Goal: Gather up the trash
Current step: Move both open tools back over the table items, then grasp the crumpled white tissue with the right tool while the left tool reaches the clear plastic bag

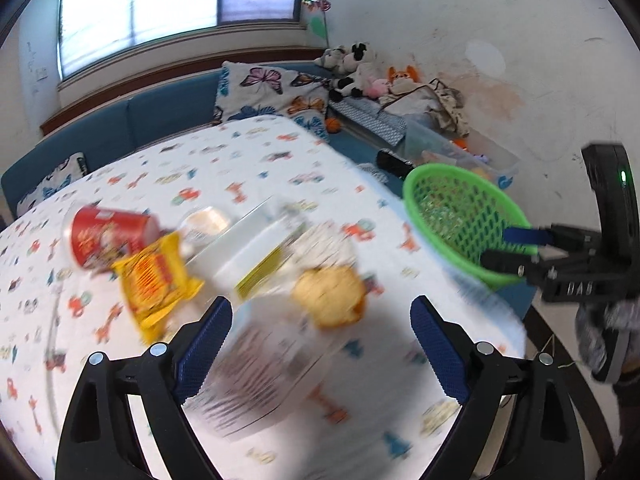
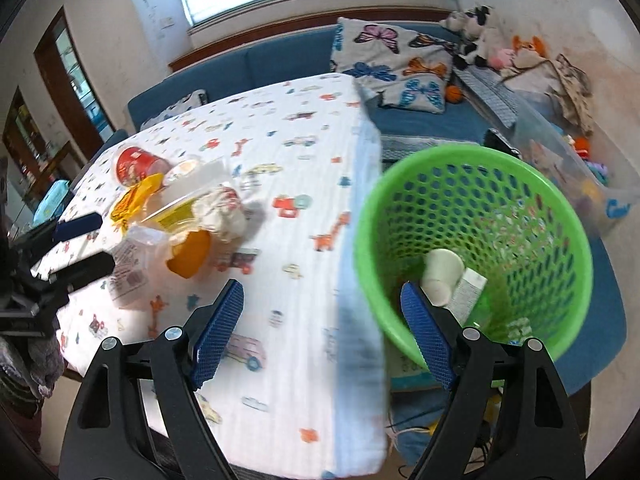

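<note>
A heap of trash lies on the patterned tablecloth [image 1: 240, 160]: a red can [image 1: 108, 236], a yellow wrapper [image 1: 156, 280], crumpled white paper [image 2: 224, 212], an orange piece [image 1: 330, 296] and a printed plastic bag [image 1: 260, 372]. My left gripper [image 1: 320, 308] hangs open just above the bag and the orange piece, holding nothing. A green mesh basket [image 2: 560, 200] stands off the table's right edge, with a white paper cup [image 2: 440, 276] inside. My right gripper [image 2: 322, 292] is open and empty, straddling the table edge and the basket's near rim.
A blue sofa [image 2: 280, 56] runs behind the table, with a butterfly cushion [image 2: 392, 60] and soft toys [image 2: 476, 36]. A clear plastic bin [image 2: 580, 160] of toys sits behind the basket. A person's sleeve [image 2: 36, 360] is at the left edge.
</note>
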`<state>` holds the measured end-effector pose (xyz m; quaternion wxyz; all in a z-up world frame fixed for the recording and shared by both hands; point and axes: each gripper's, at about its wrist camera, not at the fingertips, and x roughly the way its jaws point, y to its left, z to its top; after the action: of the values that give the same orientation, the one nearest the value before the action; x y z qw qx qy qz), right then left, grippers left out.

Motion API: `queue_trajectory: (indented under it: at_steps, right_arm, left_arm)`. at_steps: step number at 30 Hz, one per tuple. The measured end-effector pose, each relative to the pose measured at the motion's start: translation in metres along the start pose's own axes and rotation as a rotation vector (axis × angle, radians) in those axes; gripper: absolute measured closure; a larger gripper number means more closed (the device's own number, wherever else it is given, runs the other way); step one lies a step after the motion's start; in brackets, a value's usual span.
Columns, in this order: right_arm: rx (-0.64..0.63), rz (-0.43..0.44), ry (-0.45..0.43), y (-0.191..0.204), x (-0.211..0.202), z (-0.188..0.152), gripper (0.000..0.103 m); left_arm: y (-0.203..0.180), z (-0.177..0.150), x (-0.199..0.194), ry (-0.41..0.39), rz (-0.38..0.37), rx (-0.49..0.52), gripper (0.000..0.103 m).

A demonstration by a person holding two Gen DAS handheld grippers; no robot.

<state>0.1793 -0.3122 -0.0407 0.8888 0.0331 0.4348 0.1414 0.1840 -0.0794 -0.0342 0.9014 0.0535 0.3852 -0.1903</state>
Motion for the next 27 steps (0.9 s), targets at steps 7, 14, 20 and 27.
queue_trajectory:
  at_steps: [7,14,20,27]
  right_arm:
    - [-0.034,0.042,0.024,0.031,0.023,0.017,0.022]
    - [-0.043,0.101,0.053,0.056,0.048,0.041,0.022]
    - [-0.038,0.125,0.088,0.066,0.075,0.054,0.022]
    - [-0.011,0.145,0.131,0.067,0.1,0.063,0.022]
  left_arm:
    - [0.027,-0.024,-0.01,0.005,0.023,-0.007,0.015]
    - [0.04,-0.037,-0.009,0.019,0.034,-0.011,0.015]
    - [0.047,-0.044,-0.009,0.028,0.047,0.001,0.015]
    - [0.054,-0.048,-0.01,0.035,0.05,0.014,0.012]
